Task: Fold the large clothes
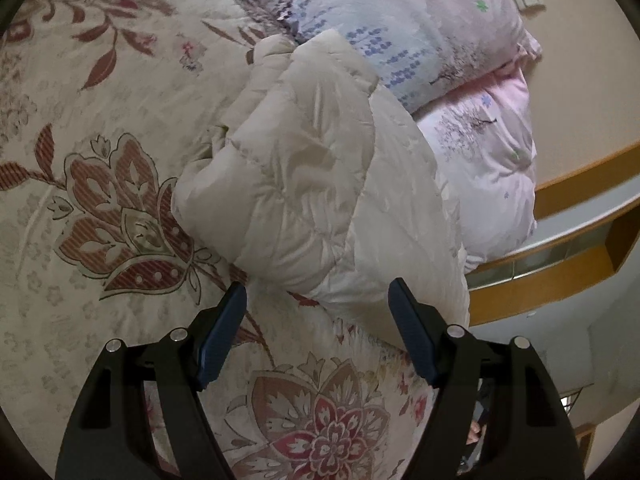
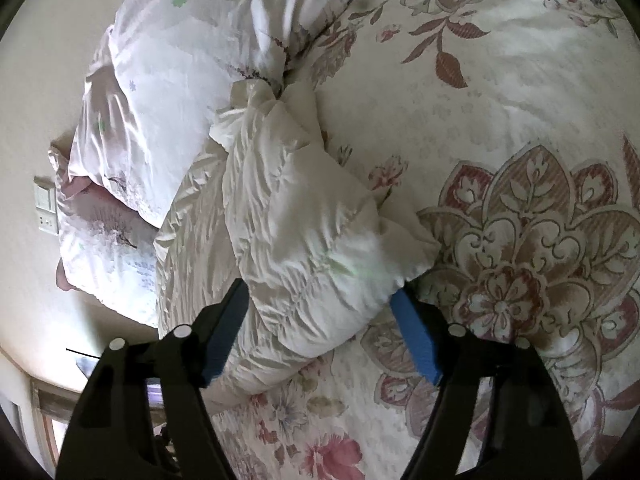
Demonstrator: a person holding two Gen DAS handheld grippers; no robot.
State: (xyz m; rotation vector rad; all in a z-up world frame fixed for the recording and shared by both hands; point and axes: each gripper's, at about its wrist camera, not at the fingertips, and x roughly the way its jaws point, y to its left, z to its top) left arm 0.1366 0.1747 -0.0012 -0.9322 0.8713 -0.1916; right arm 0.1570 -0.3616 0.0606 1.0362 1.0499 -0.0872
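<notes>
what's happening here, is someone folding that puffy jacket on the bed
A person holds a gripper in each hand over a bed with a flowered cover. A cream puffy jacket lies bunched on it, beside the pink pillows. The left gripper and the right gripper are both open and hold nothing; the right one is closest to the jacket's near edge. The jacket does not look neatly folded yet.

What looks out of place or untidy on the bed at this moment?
The cream padded jacket lies bunched in a lumpy heap on the floral bedspread, beside the pink pillows, not flat. Nothing looks torn or spilled.
</notes>
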